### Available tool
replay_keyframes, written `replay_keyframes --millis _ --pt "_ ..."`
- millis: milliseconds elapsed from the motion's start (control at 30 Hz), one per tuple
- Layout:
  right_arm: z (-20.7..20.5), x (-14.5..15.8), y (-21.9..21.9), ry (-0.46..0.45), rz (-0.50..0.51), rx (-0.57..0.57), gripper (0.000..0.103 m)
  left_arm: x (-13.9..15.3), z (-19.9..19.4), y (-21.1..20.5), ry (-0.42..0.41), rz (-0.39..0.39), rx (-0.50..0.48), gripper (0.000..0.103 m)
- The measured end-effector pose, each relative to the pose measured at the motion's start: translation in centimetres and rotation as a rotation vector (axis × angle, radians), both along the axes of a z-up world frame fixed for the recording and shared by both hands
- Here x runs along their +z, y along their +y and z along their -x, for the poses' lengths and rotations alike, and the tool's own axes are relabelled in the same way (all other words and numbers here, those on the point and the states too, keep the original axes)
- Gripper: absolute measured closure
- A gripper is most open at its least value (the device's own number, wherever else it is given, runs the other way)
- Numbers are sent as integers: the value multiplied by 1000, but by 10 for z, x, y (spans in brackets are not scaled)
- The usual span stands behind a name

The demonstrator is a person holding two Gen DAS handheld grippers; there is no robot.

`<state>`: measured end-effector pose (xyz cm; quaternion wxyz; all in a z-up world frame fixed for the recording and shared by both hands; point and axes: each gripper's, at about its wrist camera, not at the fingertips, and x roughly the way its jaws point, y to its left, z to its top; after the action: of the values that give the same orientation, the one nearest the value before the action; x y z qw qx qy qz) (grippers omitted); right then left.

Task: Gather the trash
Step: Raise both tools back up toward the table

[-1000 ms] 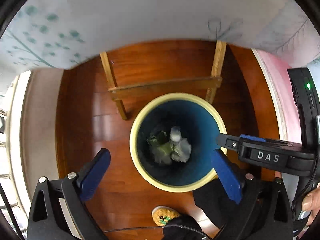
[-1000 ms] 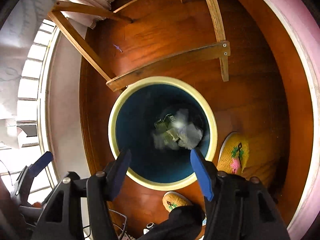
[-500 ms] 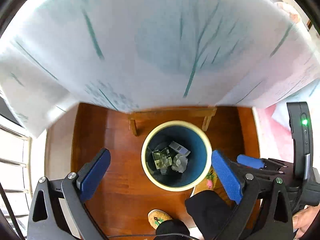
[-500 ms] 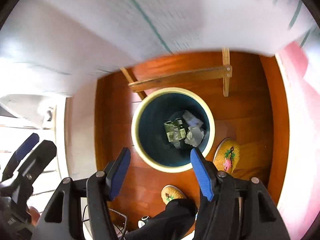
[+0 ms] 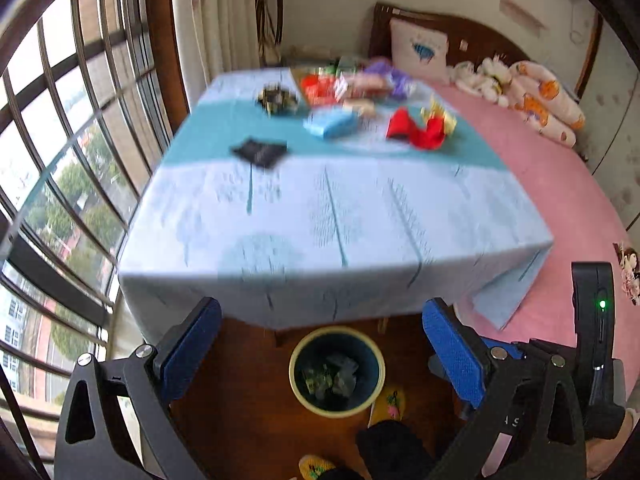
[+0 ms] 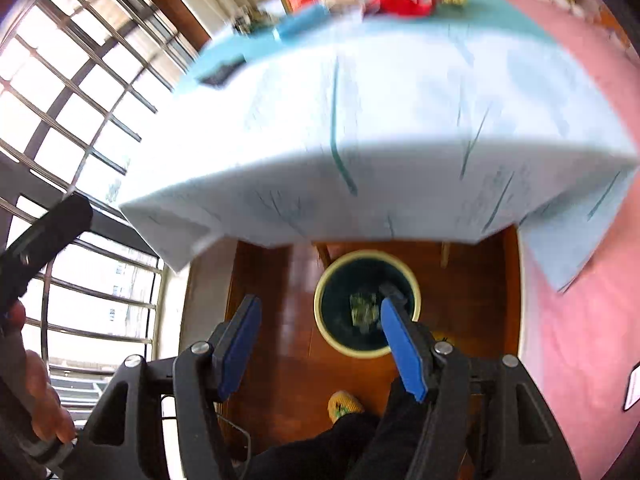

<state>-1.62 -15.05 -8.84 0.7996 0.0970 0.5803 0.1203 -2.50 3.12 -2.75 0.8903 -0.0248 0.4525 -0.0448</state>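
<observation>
A blue bin with a cream rim [image 5: 298,364] [image 6: 325,328] stands on the wood floor under the table edge, with crumpled wrappers [image 5: 330,376] [image 6: 362,308] inside. On the table lie a black packet [image 5: 259,151], a blue packet [image 5: 330,124], a red wrapper [image 5: 416,130] [image 6: 394,2] and a dark crumpled wrapper [image 5: 276,99]. My left gripper [image 5: 320,350] is open and empty, above the bin. My right gripper [image 6: 320,346] is open and empty, high above the floor beside the bin.
The table wears a pale blue cloth [image 5: 320,216] [image 6: 380,112]. A pile of snack packets [image 5: 352,80] sits at its far side. A pink bed [image 5: 560,200] lies to the right, a barred window [image 5: 60,140] to the left. My slippered foot [image 5: 390,404] is by the bin.
Both grippers have risen and tilted up from over the bin, so the table top and its litter are now in view. Both stay open and empty.
</observation>
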Motion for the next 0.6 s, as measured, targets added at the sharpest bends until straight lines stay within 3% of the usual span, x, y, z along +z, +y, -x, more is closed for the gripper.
replay_keyframes --millis 167,333,600 --pt "-8 42 -4 -107 41 -28 40 55 -6 5 -94 24 -3 3" --pt "-20 82 -13 -205 93 -52 40 89 -21 -6 -181 11 -39 3" --pt "-50 110 -44 -274 121 -94 40 131 -57 -34 -266 15 -104 3"
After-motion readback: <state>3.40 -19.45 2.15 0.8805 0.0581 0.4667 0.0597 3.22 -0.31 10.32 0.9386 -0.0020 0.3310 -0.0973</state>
